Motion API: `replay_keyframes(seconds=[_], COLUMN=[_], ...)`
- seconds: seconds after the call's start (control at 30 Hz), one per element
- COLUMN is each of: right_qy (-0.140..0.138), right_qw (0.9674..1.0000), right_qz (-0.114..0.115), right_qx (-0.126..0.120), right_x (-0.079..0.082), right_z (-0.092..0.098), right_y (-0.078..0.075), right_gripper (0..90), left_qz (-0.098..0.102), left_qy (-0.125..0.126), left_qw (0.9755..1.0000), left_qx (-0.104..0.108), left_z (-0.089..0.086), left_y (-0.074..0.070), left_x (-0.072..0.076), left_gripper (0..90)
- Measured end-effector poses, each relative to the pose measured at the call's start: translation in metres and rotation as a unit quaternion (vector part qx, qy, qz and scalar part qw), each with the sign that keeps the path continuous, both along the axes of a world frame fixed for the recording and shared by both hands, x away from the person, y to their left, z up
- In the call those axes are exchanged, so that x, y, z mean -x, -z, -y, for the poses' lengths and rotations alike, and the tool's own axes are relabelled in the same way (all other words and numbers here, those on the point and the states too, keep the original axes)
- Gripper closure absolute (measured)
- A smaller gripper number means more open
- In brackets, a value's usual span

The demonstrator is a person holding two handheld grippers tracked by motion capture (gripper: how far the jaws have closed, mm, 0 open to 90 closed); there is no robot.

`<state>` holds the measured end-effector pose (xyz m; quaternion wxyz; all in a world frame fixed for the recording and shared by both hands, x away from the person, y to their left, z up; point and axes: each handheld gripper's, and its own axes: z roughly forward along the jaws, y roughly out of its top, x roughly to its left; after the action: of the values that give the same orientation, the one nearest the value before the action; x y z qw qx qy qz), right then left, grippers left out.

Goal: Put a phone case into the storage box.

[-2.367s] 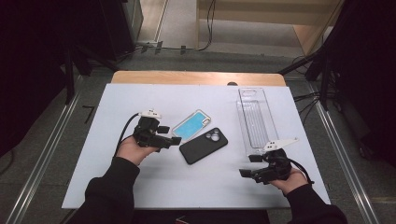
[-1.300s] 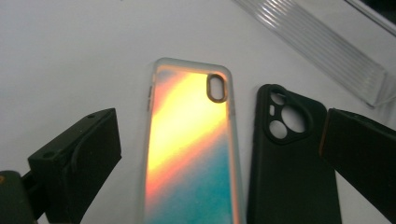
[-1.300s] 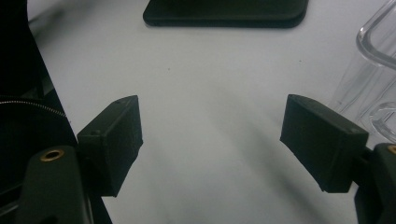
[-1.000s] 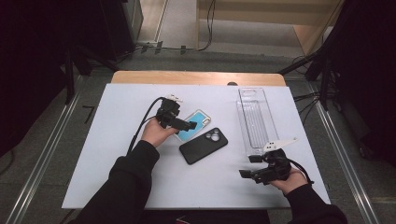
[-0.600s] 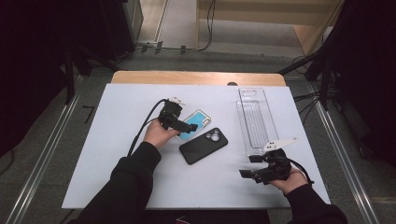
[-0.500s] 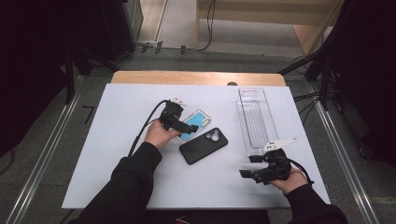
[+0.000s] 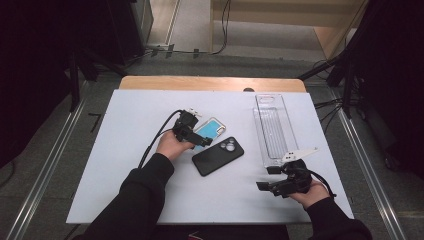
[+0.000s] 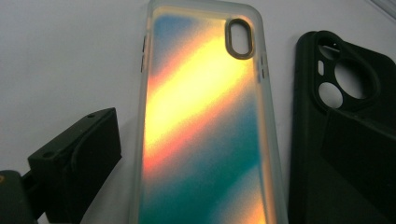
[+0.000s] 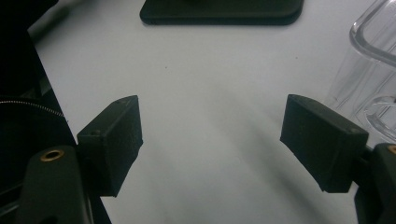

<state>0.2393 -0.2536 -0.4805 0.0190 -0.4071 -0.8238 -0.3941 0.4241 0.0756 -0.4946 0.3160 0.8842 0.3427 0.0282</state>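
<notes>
1. The left gripper [image 7: 196, 137] hangs low over the near end of the iridescent phone case [image 8: 205, 126], which lies flat on the white table [image 7: 125, 120].
2. Its jaws stand wide apart, one on each side of the case, gripping nothing.
3. A black phone case [image 7: 218, 156] lies just beside it.
4. The right gripper [image 9: 212, 140] rests open and empty near the clear tray [image 7: 272, 127].

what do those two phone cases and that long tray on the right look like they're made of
Rainbow case: likely soft translucent plastic, with frosted, milky edges and a glossy iridescent yellow-to-teal back.
Black case: probably silicone or rubbery plastic, matte with no glare.
Tray: clear hard plastic, by the look of it; the white table shows through and its rims catch the light.
</notes>
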Motion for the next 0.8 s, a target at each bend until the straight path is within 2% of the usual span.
replay_keyframes(seconds=[0.07,0.2,0.43,0.73,0.8], right_qy=[0.0,0.0,-0.001,0.0,-0.001], right_qw=[1.0,1.0,1.0,1.0,1.0], right_qz=[0.0,0.0,0.0,0.001,0.002], right_qx=[0.0,0.0,0.001,0.005,0.006], right_x=[0.0001,0.0001,0.0002,0.0005,0.0004], right_z=[0.0,0.0001,-0.0001,0.0,-0.0001], right_y=[0.0,0.0001,0.0,0.0001,0.0003], right_gripper=[19.0,19.0,19.0,18.9,19.0], left_qz=[0.0,0.005,0.026,0.038,0.049], left_qy=[0.002,0.001,0.009,0.005,0.007], left_qw=[0.9999,0.9999,0.9987,0.998,0.9969], left_qx=[-0.012,-0.016,-0.042,-0.051,-0.062], left_z=[0.0005,0.0013,0.0061,0.0081,0.0085], left_y=[0.0021,0.0031,0.0047,0.006,0.0059], left_x=[-0.0002,0.0,0.0037,0.0056,0.0071], left_gripper=[0.0,0.0,0.0,1.0,2.2])
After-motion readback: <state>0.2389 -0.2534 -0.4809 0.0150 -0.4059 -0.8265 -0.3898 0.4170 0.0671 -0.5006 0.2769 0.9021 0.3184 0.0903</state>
